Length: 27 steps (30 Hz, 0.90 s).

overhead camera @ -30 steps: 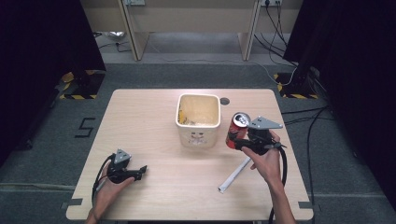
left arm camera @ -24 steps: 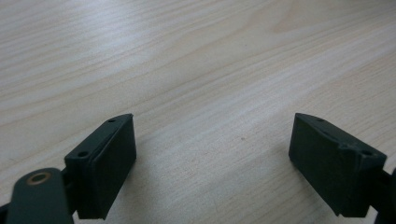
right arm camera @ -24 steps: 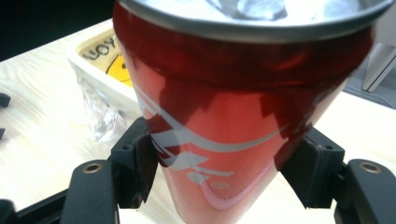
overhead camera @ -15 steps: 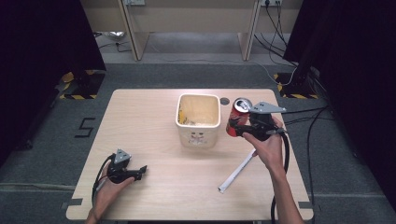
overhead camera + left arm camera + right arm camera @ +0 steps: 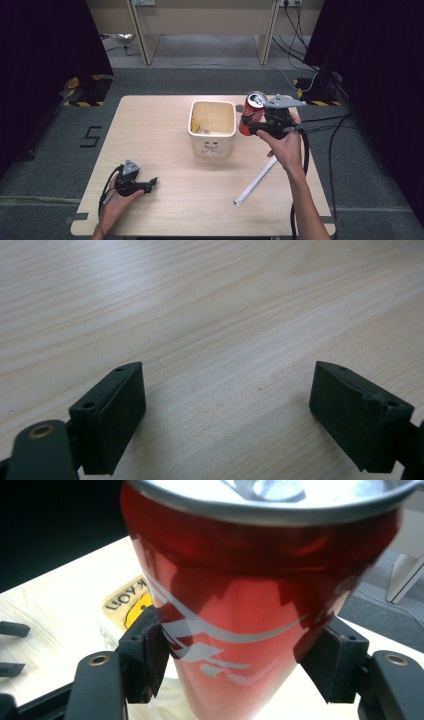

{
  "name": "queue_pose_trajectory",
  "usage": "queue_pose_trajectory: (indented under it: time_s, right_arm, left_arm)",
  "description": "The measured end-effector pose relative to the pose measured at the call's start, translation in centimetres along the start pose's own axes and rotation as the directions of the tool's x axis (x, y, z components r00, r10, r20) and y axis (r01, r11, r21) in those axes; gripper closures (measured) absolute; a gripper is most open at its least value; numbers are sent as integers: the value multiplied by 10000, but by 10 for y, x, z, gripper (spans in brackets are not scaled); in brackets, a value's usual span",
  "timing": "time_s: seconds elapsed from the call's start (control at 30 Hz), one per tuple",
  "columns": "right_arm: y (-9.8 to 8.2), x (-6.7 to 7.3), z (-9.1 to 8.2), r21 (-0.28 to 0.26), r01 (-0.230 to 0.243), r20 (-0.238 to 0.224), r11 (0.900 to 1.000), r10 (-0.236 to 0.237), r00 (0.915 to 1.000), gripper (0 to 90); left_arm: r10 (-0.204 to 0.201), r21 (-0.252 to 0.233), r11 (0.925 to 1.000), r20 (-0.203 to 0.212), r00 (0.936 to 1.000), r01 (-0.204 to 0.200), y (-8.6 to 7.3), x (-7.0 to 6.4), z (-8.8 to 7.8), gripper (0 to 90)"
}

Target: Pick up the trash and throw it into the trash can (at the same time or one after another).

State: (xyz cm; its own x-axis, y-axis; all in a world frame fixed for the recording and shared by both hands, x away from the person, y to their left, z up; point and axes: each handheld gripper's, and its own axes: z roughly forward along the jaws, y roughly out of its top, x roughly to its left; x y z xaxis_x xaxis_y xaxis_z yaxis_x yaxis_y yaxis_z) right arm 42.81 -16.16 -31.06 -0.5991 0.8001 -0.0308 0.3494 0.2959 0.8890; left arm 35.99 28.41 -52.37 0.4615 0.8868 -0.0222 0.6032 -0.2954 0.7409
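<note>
Left: the left gripper (image 5: 150, 184) rests on the table (image 5: 165, 145) near its front edge, held in the person's left hand (image 5: 117, 202); its jaws stand wide apart with nothing but bare wood between them, as the left gripper view shows. Centre: a cream bin (image 5: 212, 129) stands upright on the table, open at the top. Right: the right gripper (image 5: 248, 123) is held above the table just beside the bin, its jaws clamped on the sides of a red can (image 5: 252, 116), which is clear of the tabletop with its silver top uppermost. A white tube (image 5: 256, 181) lies on the table below the right hand (image 5: 284, 147).
</note>
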Motion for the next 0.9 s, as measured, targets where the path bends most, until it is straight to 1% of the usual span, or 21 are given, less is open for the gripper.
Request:
queue_pose_trajectory:
  time_s: [0.27, 0.33, 0.37, 0.43, 0.53, 0.63, 0.8, 0.9]
  right_arm:
    - [13, 7, 3, -7, 232, -103, 9997, -232, 9997, 337]
    - [19, 8, 5, -46, 276, -128, 9996, -277, 9995, 337]
    - [19, 8, 5, -46, 276, -128, 9996, -277, 9995, 337]
    - [24, 10, 9, -91, 288, -230, 9995, -290, 9993, 337]
    - [27, 12, 12, -82, 339, -286, 9994, -341, 9990, 337]
    - [32, 16, 18, -79, 467, -406, 9989, -470, 9981, 337]
    - [38, 22, 33, 181, 687, -524, 9975, -677, 9963, 337]
    - [40, 27, 41, 198, 704, -627, 9973, -691, 9956, 337]
  left_arm:
    - [2, 0, 10000, -2, 10000, -2, 0, 0, 0, 141]
    - [4, -1, 10000, -1, 10000, -4, 0, 0, 0, 141]
    - [4, 2, 10000, 0, 10000, -4, 0, 0, 0, 141]
    - [-1, 1, 10000, -1, 10000, 1, 0, 0, 0, 141]
    - [1, 5, 10000, 3, 10000, -1, 0, 0, 0, 141]
    - [1, 12, 10000, 0, 10000, -1, 0, 0, 0, 141]
    - [1, 19, 10000, 8, 10000, -1, 0, 0, 0, 141]
    - [2, 23, 10000, 9, 10000, -2, 0, 0, 0, 141]
